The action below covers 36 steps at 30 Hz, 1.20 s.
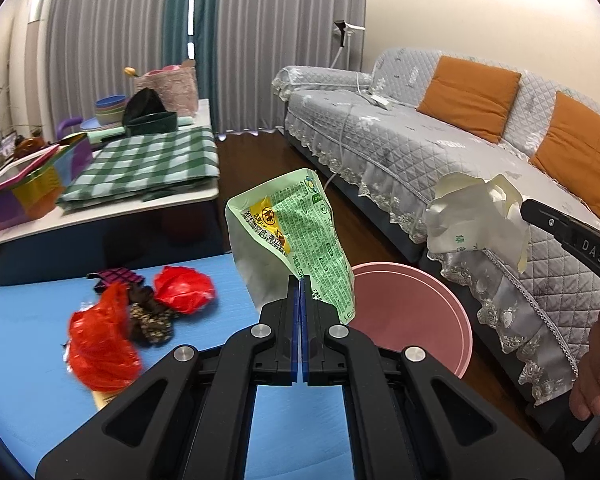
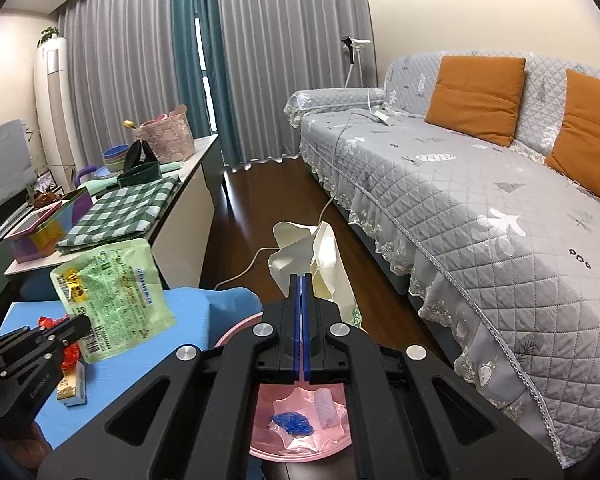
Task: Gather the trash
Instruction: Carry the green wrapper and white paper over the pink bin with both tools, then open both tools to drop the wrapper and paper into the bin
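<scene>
Left tongs [image 1: 301, 280] pinch the green wrapper's [image 1: 296, 224] lower edge beside the pink bin [image 1: 440, 304]; right tongs [image 2: 302, 280] clamp crumpled cream packaging [image 2: 320, 248] above it. Both look light, limp and slippery, so edge pinches suit them.

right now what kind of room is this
Most likely a home living room: a sofa with orange cushions, long curtains, and a side table piled with household things.

Green printed wrapper [image 1: 296, 236], cream wrapper [image 1: 476, 216], pink bin [image 1: 412, 312], blue table [image 1: 28, 320], green-checked cloth [image 1: 148, 164]
</scene>
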Each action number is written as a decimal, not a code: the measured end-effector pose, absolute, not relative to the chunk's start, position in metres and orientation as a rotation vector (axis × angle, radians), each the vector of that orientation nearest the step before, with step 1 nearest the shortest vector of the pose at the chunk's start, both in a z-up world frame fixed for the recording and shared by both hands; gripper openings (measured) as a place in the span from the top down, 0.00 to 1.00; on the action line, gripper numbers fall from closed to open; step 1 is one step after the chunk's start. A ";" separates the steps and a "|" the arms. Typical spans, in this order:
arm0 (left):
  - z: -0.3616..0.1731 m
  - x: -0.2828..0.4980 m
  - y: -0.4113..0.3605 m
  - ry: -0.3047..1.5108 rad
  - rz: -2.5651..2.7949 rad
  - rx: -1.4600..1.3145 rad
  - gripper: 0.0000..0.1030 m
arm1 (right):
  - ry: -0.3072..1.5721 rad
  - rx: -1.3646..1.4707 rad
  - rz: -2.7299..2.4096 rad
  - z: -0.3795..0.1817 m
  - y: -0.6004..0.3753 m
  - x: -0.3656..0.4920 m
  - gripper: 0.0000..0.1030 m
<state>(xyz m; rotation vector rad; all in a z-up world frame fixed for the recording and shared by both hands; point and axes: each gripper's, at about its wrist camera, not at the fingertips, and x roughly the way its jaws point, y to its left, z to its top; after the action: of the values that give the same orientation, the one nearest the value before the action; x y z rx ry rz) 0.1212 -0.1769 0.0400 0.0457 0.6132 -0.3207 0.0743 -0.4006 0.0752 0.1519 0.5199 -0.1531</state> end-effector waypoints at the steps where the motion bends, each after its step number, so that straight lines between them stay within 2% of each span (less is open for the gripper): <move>1: 0.039 0.123 -0.180 0.617 -0.326 0.047 1.00 | 0.522 0.153 -0.156 0.074 -0.402 0.075 0.99; 17: 0.019 0.153 -0.225 0.664 -0.390 0.075 0.99 | 0.564 0.181 -0.187 0.058 -0.416 0.090 0.99; 19: 0.016 0.155 -0.230 0.684 -0.415 0.074 0.98 | 0.568 0.168 -0.204 0.058 -0.415 0.091 0.95; 21: 0.015 0.156 -0.232 0.682 -0.415 0.075 0.94 | 0.569 0.165 -0.209 0.057 -0.415 0.092 0.79; 22: 0.014 0.156 -0.232 0.684 -0.418 0.073 0.91 | 0.564 0.167 -0.212 0.057 -0.415 0.091 0.62; 23: 0.013 0.155 -0.233 0.686 -0.418 0.070 0.91 | 0.561 0.168 -0.218 0.058 -0.415 0.090 0.57; 36: 0.021 0.140 -0.206 0.679 -0.377 0.050 0.91 | 0.559 0.173 -0.197 0.061 -0.408 0.088 0.57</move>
<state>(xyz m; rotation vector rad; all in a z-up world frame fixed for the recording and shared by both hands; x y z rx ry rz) 0.1398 -0.2063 0.0212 0.0500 0.6787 -0.3767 0.0883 -0.4083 0.0607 0.1729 0.5592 -0.1966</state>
